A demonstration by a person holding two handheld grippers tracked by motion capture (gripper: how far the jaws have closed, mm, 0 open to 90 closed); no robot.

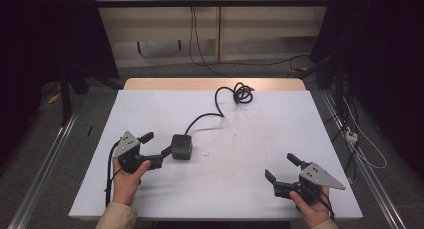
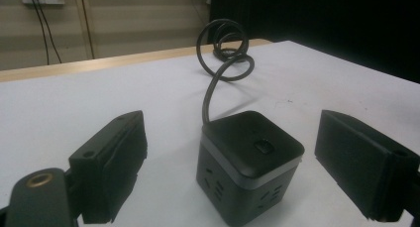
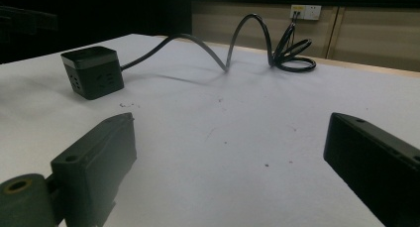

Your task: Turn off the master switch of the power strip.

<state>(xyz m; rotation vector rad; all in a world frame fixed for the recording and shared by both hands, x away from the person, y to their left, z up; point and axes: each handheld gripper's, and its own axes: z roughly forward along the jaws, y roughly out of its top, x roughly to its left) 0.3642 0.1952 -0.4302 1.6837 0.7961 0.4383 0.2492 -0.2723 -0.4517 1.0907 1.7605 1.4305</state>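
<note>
A black cube power socket point(image 1: 181, 146) with a grey band stands on the white table point(image 1: 240, 189), left of the middle. Its black cable point(image 1: 202, 119) runs back to a coil point(image 1: 242, 93) near the far edge. My left gripper point(image 1: 157, 144) is open right beside the cube's left side. In the left gripper view the cube point(image 2: 249, 160) sits just ahead, in the gap between the two spread jaws and apart from both. My right gripper point(image 1: 281, 167) is open with nothing in it at the front right, far from the cube point(image 3: 93, 71).
The white sheet covers a wooden tabletop whose bare strip point(image 1: 215, 83) shows at the back. Metal rails point(image 1: 45, 164) run along both sides on the floor. Loose cables and a white power strip point(image 1: 352, 135) lie on the floor at the right.
</note>
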